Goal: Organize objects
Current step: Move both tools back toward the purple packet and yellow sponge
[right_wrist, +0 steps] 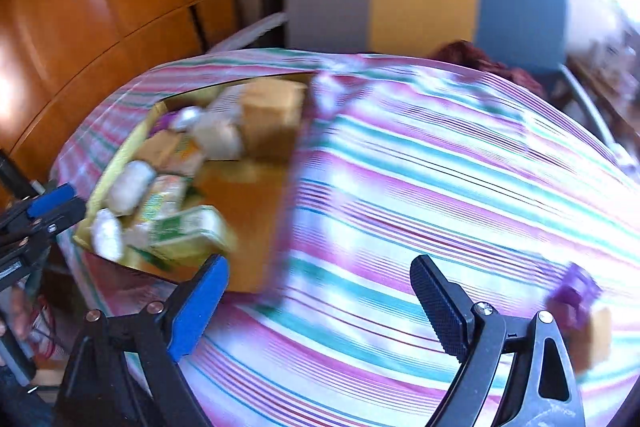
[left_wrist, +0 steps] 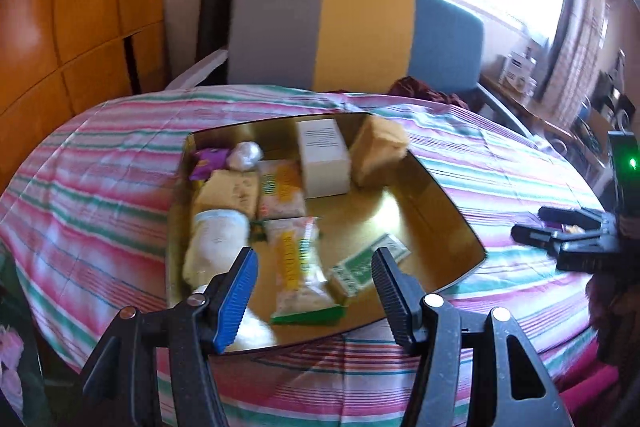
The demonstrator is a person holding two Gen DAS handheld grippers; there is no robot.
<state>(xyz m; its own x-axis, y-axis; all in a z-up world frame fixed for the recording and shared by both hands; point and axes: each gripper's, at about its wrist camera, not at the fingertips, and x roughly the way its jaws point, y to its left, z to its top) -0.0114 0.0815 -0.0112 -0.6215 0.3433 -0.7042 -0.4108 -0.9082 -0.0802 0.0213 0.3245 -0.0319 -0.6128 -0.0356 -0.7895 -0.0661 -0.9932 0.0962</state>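
Striped tablecloth (right_wrist: 420, 187), purple packet (right_wrist: 574, 293) lower right; path clear.
Shallow gold cardboard tray (left_wrist: 440, 203) holds snack packets (left_wrist: 298, 267), white box (left_wrist: 324, 157); left gripper (left_wrist: 314, 291) and right gripper (right_wrist: 316, 301) both gape, empty.

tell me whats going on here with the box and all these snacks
A person with a handheld gripper in each hand is sorting small packets and boxes into a shallow gold tray on a striped tablecloth. Both the left gripper and the right gripper are open and hold nothing. A purple packet lies on the cloth outside the tray, to the right of the right gripper.
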